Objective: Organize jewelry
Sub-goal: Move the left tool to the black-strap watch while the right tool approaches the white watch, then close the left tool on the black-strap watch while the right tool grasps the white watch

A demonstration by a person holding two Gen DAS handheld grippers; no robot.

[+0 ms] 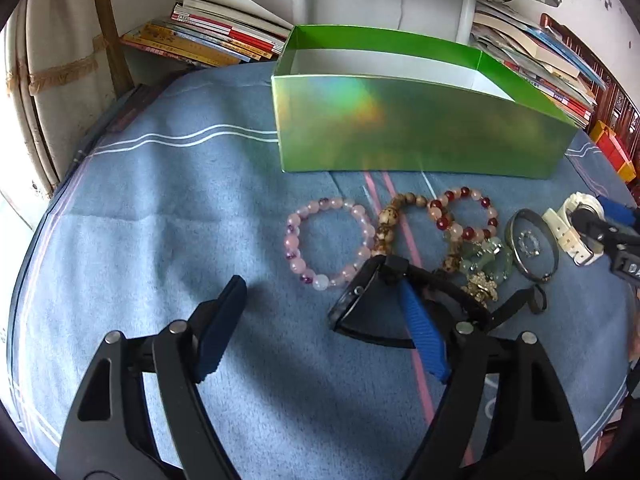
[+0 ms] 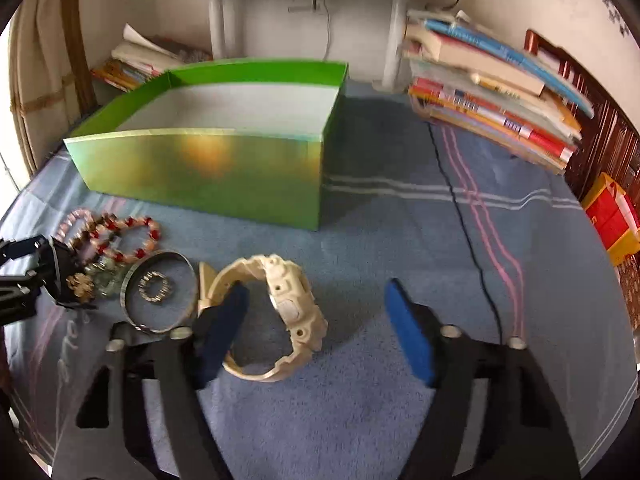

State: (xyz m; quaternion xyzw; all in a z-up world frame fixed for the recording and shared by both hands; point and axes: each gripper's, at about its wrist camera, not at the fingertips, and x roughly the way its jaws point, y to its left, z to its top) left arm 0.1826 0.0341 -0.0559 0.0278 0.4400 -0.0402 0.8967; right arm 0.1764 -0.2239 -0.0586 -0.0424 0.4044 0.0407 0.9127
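Blue terry cloth (image 1: 168, 220) spreads soft and nubbly over the table, and at its back sits a glossy green cardboard box (image 1: 400, 132), open-topped and pale inside. Just in front of it lies the jewelry in a row: a pink bead bracelet (image 1: 326, 240), a brown wooden-bead bracelet (image 1: 384, 226), a red-and-peach bead bracelet (image 1: 466, 216) touching it, jade-green charms (image 1: 486, 260), a thin metal bangle (image 2: 160, 292) ringing a small sparkly ring (image 2: 155, 287).

The left gripper (image 1: 320, 320) is spread wide, a black watch (image 1: 372, 304) against its right pad, the left pad apart on bare cloth. The right gripper (image 2: 316, 324) straddles a chunky cream plastic watch (image 2: 288, 312), left pad at the strap, right pad clear: not clamped.

Plenty of bare cloth at both sides; book stacks (image 2: 492, 96) crowd the far edge.
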